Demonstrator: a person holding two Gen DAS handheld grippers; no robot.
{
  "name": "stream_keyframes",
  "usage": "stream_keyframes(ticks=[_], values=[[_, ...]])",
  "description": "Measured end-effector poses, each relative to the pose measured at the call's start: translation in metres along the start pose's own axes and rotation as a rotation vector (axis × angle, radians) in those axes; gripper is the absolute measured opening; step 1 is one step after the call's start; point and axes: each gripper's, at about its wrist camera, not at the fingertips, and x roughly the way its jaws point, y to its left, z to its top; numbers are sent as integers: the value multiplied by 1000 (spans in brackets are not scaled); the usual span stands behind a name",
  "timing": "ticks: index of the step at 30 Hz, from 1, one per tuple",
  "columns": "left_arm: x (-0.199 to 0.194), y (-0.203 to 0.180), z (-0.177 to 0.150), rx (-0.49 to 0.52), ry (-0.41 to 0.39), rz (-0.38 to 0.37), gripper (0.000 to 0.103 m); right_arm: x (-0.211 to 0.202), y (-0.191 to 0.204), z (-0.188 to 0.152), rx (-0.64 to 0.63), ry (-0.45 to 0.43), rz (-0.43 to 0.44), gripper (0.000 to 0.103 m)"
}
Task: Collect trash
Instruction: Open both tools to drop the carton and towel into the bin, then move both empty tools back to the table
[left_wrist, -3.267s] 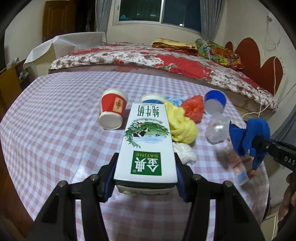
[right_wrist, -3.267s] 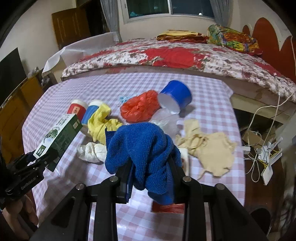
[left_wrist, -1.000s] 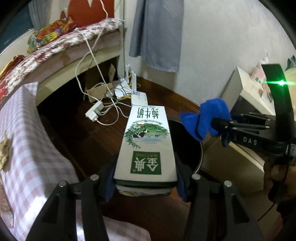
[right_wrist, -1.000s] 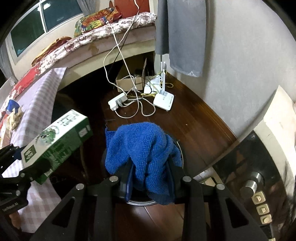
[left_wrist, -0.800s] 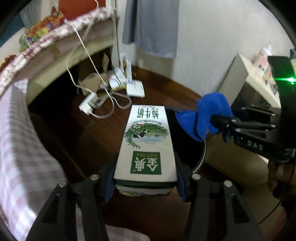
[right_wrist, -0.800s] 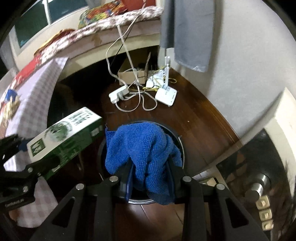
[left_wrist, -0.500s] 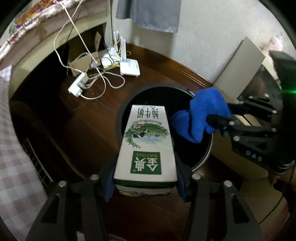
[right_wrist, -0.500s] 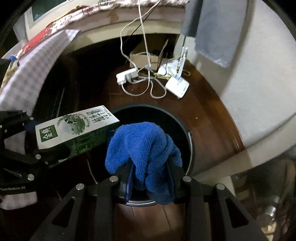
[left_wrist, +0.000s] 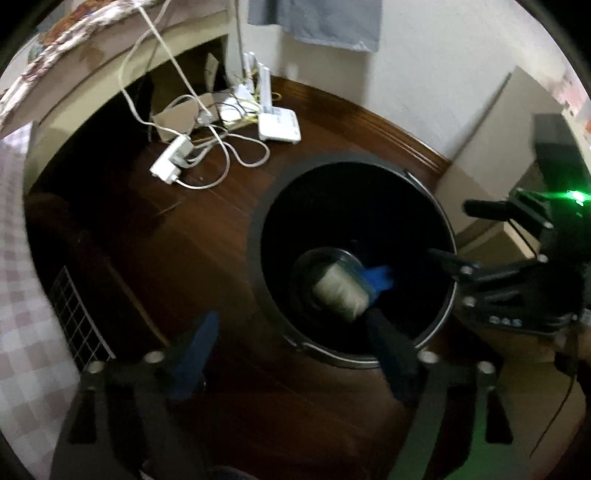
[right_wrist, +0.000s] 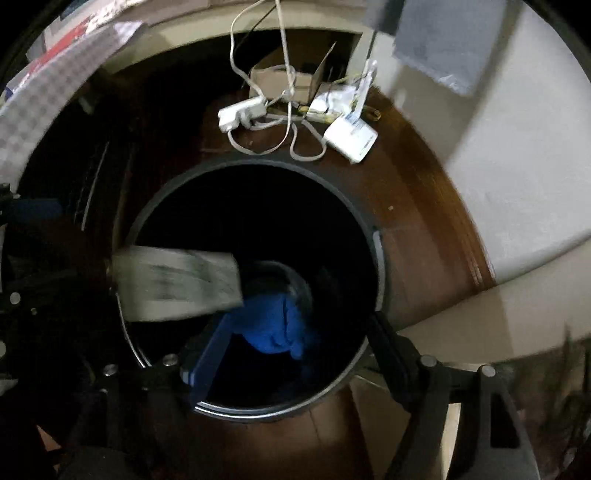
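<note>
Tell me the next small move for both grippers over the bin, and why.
Probably lift both away and back toward the table. The left gripper and right gripper are open and empty; the milk carton and blue cloth are already inside the black bin, so nothing is left to release here.

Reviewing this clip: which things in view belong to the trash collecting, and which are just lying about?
Part of the job:
- black bin
- milk carton, blurred, inside the bin
- blue cloth, in the bin
- left gripper and right gripper, both open

Just lying about:
- power strip
- white router
- cardboard box
- checkered tablecloth
</note>
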Motion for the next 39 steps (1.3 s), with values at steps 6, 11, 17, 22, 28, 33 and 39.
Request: stream_keyframes(ticks=[6,11,17,22,28,33,39], values=[[-18,8,-8,-43,-84,22,101,-21,-4,-2,34,-19,-14,101],[-24,15,-10,-64,-113,25,101,-34,-6,-1,78,-44,-11,101],[-43,24,-13,-87,-165,46,101,-57,0,-2,81,-70,-44,101],[-73,30,-17,-101,-241,100,102,-84,4,4,101,-139,-44,102],[-101,47,-22,-145,-299,132,102,-121,26,24,79,-235,-30,103],[-127,68,-32,-203,-353,172,102,-148,50,45,80,-309,48,103],[-158,101,-56,-281,-408,227,102,-170,95,64,10,-328,96,103]])
